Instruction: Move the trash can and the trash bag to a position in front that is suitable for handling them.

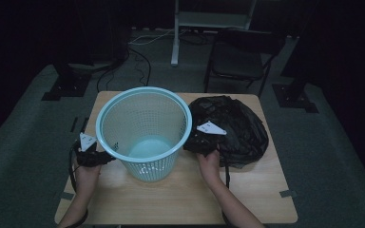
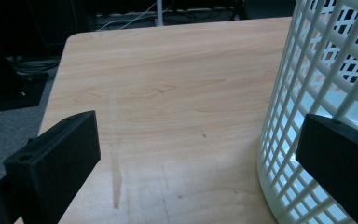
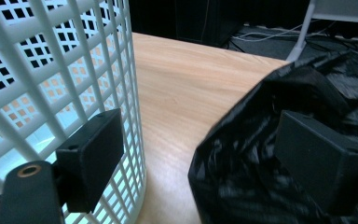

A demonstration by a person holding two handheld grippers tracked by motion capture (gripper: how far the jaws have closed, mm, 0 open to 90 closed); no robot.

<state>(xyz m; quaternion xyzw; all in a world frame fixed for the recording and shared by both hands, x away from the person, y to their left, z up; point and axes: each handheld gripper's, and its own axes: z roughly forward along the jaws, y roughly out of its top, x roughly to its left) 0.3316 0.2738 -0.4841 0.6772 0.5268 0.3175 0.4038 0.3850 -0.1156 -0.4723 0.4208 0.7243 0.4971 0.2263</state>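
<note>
A light blue mesh basket [image 1: 144, 130] stands upright in the middle of the wooden table [image 1: 180, 194]. A crumpled black plastic bag [image 1: 237, 128] lies just to its right. My left gripper [image 1: 97, 156] is low at the basket's left side. In the left gripper view it [image 2: 196, 158] is open over bare wood, with its right jaw in front of the basket wall [image 2: 317, 70]. My right gripper [image 1: 200, 142] sits between basket and bag. In the right gripper view it [image 3: 205, 158] is open, one jaw by the basket [image 3: 51, 70], the other over the bag [image 3: 307, 93].
A dark folding chair [image 1: 240, 59] and a white stand's post [image 1: 176, 38] are behind the table on the grey carpet. Cables [image 1: 138, 57] run across the floor at the back left. Bare wood lies in front of the basket.
</note>
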